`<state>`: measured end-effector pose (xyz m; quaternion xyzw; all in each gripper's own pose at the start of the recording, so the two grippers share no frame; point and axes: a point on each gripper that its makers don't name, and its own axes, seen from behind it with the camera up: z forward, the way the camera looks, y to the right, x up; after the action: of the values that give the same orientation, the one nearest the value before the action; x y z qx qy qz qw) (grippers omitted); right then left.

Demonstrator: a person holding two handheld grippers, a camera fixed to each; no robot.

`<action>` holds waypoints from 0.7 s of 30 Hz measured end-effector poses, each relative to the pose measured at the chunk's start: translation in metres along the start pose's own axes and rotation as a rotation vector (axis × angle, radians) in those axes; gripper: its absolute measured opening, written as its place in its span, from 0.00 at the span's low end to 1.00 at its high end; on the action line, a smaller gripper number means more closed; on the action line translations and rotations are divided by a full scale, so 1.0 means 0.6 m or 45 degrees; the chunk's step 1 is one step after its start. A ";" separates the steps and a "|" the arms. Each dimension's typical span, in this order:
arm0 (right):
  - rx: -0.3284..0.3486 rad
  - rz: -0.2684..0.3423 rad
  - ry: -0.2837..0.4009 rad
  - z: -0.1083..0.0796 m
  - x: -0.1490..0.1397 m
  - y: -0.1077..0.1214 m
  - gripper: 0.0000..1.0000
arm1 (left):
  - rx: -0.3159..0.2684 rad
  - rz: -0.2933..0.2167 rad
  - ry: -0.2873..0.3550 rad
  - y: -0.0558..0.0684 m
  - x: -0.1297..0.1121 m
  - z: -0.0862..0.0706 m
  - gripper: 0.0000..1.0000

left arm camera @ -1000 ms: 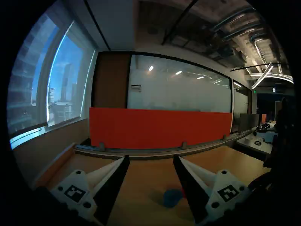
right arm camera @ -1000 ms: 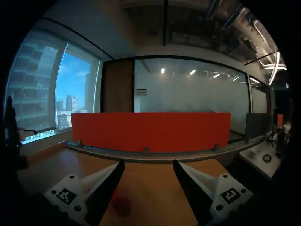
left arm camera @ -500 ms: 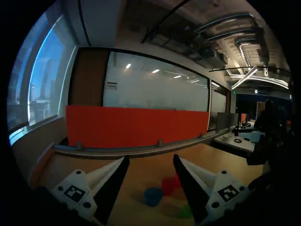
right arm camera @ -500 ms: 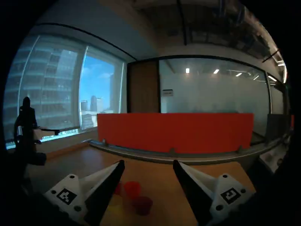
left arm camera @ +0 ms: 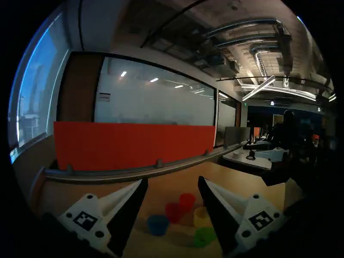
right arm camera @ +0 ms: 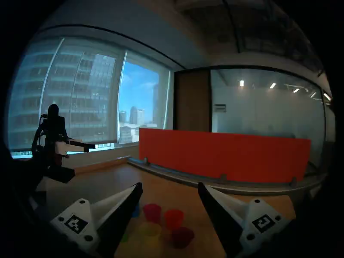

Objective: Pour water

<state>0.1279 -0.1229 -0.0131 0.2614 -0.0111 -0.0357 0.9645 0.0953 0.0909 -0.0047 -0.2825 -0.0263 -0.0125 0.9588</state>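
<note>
**Coloured cups bunched on the desk, both grippers empty**

In the left gripper view the cups sit close together low between the fingers. A blue cup (left arm camera: 158, 224) is at the left, then a red cup (left arm camera: 174, 211) with a second red cup (left arm camera: 187, 200) behind it. A yellow cup (left arm camera: 201, 216) and a green cup (left arm camera: 204, 235) are at the right. The left gripper (left arm camera: 172, 193) has its fingers spread wide, gripping nothing. The right gripper (right arm camera: 170, 193) is likewise spread and empty. The wooden desk (left arm camera: 241, 176) ends at an orange divider panel (left arm camera: 133, 144), and the right gripper view shows tall windows (right arm camera: 137, 112) at its left.
</note>
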 end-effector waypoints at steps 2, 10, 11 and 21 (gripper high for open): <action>0.025 -0.010 -0.015 0.002 -0.003 -0.010 1.00 | -0.003 0.013 -0.021 -0.001 -0.006 0.001 0.86; 0.147 -0.019 -0.113 0.007 -0.025 -0.053 1.00 | -0.041 0.044 -0.106 0.001 -0.029 0.002 0.86; 0.160 -0.019 -0.125 0.007 -0.027 -0.057 1.00 | -0.048 0.045 -0.114 0.002 -0.032 0.002 0.86; 0.211 -0.049 -0.206 0.005 -0.046 -0.067 1.00 | -0.084 0.047 -0.195 0.001 -0.063 0.002 0.86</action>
<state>0.0976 -0.1570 -0.0312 0.3367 -0.0866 -0.0742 0.9347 0.0576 0.0924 -0.0060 -0.3146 -0.0938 0.0260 0.9442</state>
